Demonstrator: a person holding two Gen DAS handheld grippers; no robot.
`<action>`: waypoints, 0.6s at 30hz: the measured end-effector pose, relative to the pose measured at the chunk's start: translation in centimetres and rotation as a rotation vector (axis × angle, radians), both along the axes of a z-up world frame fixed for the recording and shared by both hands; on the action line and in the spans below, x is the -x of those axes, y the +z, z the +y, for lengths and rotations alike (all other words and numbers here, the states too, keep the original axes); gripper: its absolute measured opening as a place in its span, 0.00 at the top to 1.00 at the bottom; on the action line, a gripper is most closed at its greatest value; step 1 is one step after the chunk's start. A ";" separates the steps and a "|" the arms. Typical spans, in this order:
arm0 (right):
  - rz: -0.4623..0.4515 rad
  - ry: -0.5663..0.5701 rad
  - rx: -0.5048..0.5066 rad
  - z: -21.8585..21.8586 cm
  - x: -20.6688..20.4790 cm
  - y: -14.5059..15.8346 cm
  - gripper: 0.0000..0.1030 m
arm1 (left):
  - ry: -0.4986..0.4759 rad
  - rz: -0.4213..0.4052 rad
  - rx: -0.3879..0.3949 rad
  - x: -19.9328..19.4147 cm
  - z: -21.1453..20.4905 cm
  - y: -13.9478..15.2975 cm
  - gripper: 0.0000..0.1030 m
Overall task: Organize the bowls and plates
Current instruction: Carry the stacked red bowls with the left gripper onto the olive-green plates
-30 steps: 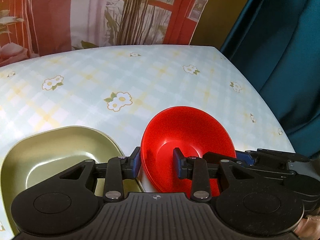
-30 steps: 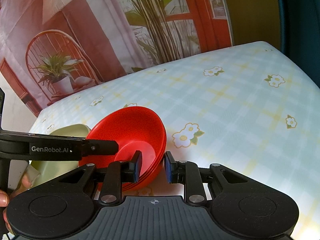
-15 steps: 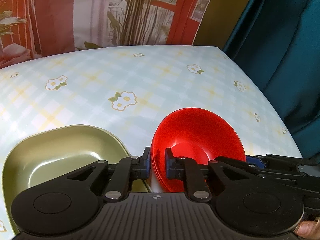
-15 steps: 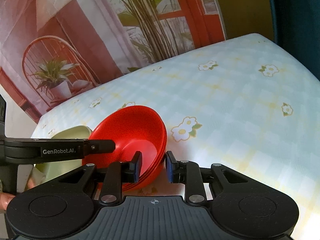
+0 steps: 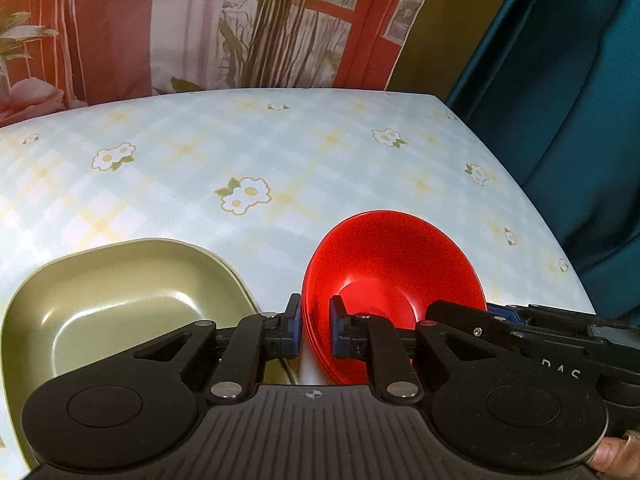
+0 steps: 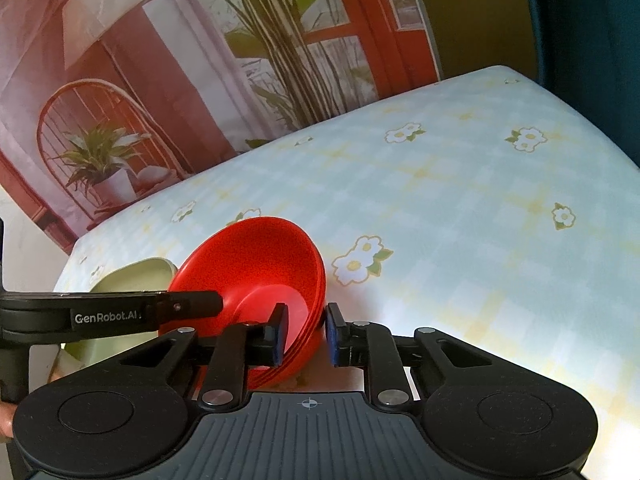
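The stack of red bowls [image 5: 394, 276] is gripped on both sides: the left gripper [image 5: 315, 326] is clenched on the near-left rim, and the right gripper [image 6: 306, 334] straddles the opposite rim, its jaws having just been closing with the rim between them. The stack is held tilted, its far edge toward the worktop [image 5: 280, 152]. For a clean move, it is judged that both grips should be kept firm and the stack raised evenly, so that the nested bowls are not fanned apart or twisted between the two holds. The olive dish [image 5: 120, 292] lies just left of the left jaws and should be cleared, not knocked. Both grippers are pitched steeply downward, side by side, with fingertips of the person visible at the frame edges.
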State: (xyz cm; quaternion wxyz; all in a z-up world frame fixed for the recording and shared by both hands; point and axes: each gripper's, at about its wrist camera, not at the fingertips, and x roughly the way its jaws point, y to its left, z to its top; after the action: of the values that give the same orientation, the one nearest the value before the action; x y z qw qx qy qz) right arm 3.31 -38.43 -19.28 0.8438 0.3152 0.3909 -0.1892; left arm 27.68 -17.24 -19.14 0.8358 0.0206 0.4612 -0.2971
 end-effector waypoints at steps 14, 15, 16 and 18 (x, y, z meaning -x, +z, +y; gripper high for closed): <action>-0.021 -0.019 0.017 -0.4 0.5 1.1 0.86 | -0.005 -0.025 0.007 0.7 0.2 1.0 0.86; -0.023 -0.019 0.020 -0.4 0.5 1.3 0.86 | -0.005 -0.027 0.008 0.7 0.2 1.1 0.86; -0.026 -0.018 0.023 -0.3 0.5 1.4 0.86 | -0.006 -0.029 0.009 0.8 0.4 1.2 0.86; -0.028 -0.012 0.031 -0.2 0.4 1.7 0.86 | -0.006 -0.033 0.012 1.0 0.6 1.5 0.86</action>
State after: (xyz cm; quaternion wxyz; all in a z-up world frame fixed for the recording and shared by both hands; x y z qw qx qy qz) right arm 2.88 -38.66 -17.55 0.8528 0.3072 0.3742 -0.1960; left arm 26.70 -16.69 -17.67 0.8426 0.0218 0.4453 -0.3020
